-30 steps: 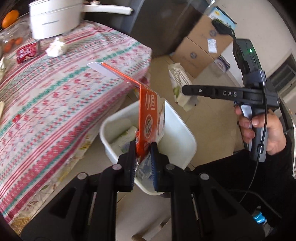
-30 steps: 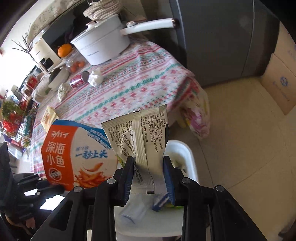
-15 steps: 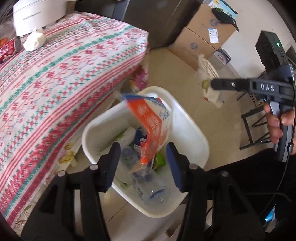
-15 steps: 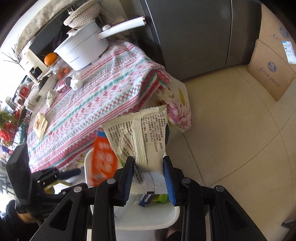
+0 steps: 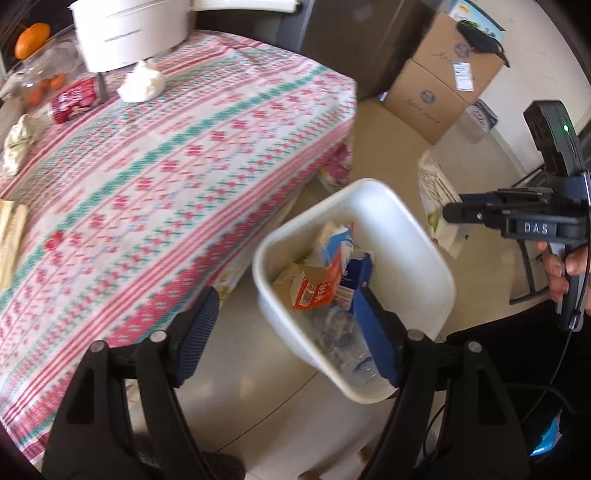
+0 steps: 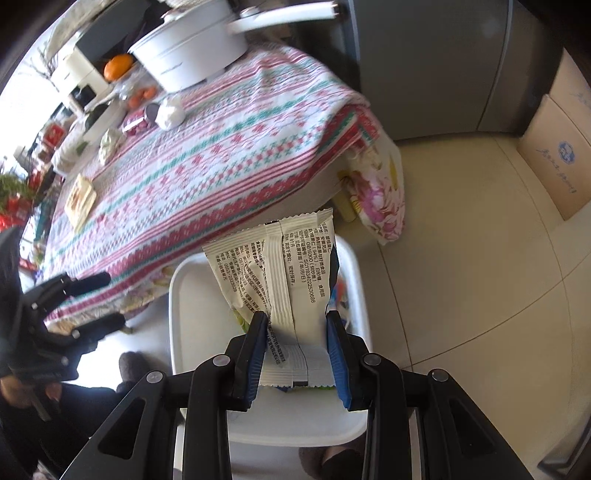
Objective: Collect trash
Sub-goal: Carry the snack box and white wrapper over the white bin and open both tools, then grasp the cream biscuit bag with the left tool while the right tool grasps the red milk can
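A white trash bin (image 5: 436,273) stands on the floor beside the table. An orange and blue snack bag (image 5: 325,280) lies inside it among other trash. My left gripper (image 5: 284,325) is open and empty above the bin's near left side. My right gripper (image 6: 297,332) is shut on a white snack wrapper (image 6: 280,273) and holds it upright over the bin (image 6: 184,295). In the left wrist view the right gripper (image 5: 454,216) shows to the right of the bin with the wrapper (image 5: 436,199).
The table with the patterned cloth (image 5: 147,166) carries a white pot (image 5: 125,33), a crumpled tissue (image 5: 142,83), a red can (image 5: 74,101) and other wrappers (image 6: 79,199). Cardboard boxes (image 5: 439,74) stand on the tiled floor by the fridge (image 6: 443,62).
My left gripper opened and let go of the orange snack bag, which dropped into the bin. The gripper then drew back. My right gripper moved over the bin with the wrapper.
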